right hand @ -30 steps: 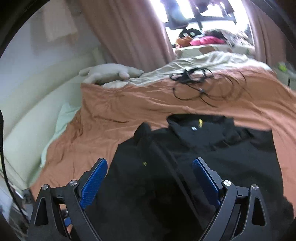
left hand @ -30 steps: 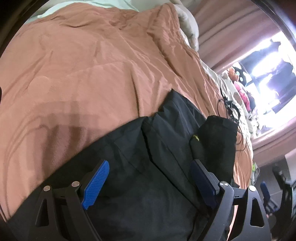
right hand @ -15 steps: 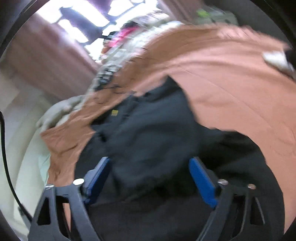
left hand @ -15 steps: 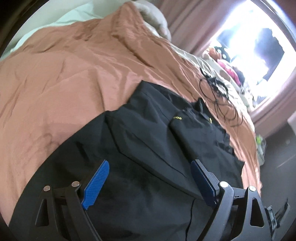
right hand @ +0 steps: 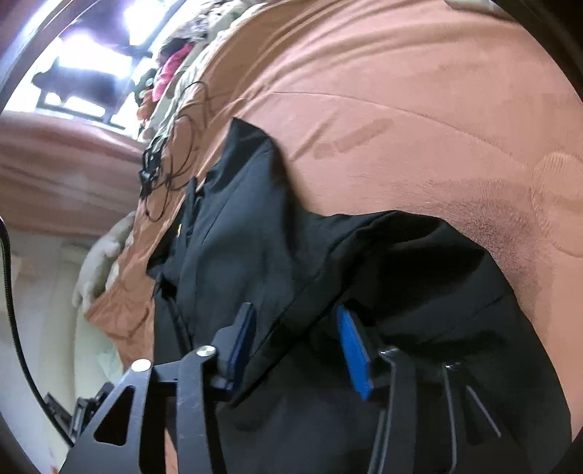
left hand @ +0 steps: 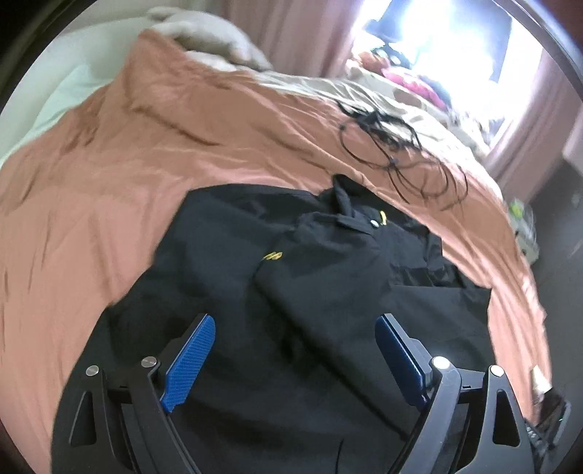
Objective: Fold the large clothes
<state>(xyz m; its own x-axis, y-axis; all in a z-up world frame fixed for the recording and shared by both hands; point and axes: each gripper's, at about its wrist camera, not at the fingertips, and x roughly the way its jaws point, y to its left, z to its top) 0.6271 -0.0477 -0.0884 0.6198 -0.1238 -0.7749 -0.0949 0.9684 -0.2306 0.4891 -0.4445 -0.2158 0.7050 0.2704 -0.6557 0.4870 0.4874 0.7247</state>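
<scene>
A large black garment (left hand: pixel 328 288) with a small yellow logo lies partly folded on a rust-brown bedspread (left hand: pixel 127 153). My left gripper (left hand: pixel 295 361) is open above the garment's near part, holding nothing. In the right wrist view the same garment (right hand: pixel 247 226) stretches away from me. My right gripper (right hand: pixel 298 339) is open, with a fold edge of the black cloth running between its blue pads (right hand: pixel 353 346); the jaws are not closed on it.
A tangle of black cables (left hand: pixel 393 146) lies on the bedspread beyond the garment's collar, also in the right wrist view (right hand: pixel 171 146). A pale pillow (left hand: pixel 215 43) sits at the bed's far end. A bright window (left hand: pixel 444 32) with pink curtains is beyond.
The left view has swung toward the window, bringing the collar and cables into view. The right gripper has rolled and dropped low onto the garment's right side, and a fold edge now lies between its jaws.
</scene>
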